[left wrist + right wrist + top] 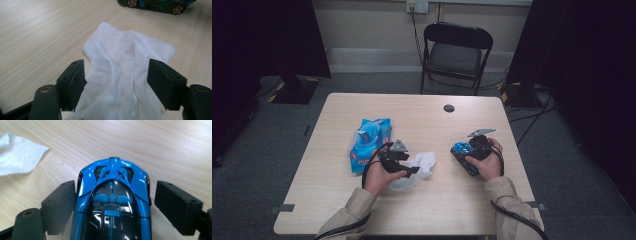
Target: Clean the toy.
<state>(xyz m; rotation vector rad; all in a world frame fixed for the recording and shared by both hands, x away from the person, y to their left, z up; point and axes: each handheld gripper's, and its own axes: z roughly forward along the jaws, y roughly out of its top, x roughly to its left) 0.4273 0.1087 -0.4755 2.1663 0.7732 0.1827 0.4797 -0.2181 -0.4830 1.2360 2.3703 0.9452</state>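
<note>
A white wipe [422,165] lies crumpled on the wooden table [412,210], left of centre. My left gripper [411,171] is over it. In the left gripper view the wipe [120,67] runs between the two spread jaws of my left gripper [117,82], and the pads do not press on it. A blue and black toy car [460,148] sits right of centre. In the right gripper view the car [112,195] stands nose away between the jaws of my right gripper [115,207]. The right pad is clear of its side and the left pad is close beside it. My right gripper [468,156] rests on the table.
A blue pack of wipes [369,142] lies left of my left hand. A round cable hole [449,108] sits near the table's far edge, and a black folding chair [455,52] stands beyond it. The toy car [155,3] appears at the top of the left gripper view.
</note>
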